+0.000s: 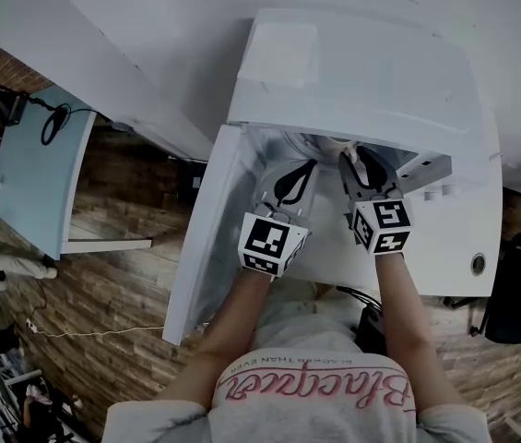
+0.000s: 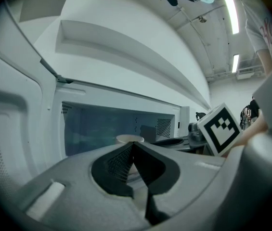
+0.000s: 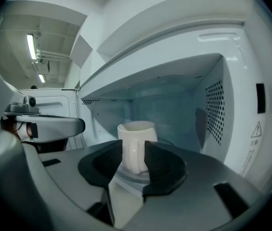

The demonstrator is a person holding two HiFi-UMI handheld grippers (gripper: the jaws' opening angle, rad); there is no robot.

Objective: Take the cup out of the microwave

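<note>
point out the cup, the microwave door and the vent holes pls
cup (image 3: 137, 132): right gripper view, side wall just below the rim.
microwave door (image 1: 200, 247): head view, inner face of the open door.
vent holes (image 3: 213, 112): right gripper view, middle of the perforated patch.

A white worktop (image 1: 481, 229) carries the white microwave (image 1: 352, 72), which stands on it with its door (image 1: 200, 247) swung open to the left. Inside the microwave, a round plate (image 3: 126, 176) lies on the cavity floor, and the pale cup (image 3: 136, 146) stands upright on that plate with its handle facing out. Beyond the door, well apart from the worktop, a pale blue table (image 1: 34, 169) stands on the wood-patterned floor (image 1: 122, 284) with a black cable (image 1: 53, 123) lying on its top.
</note>
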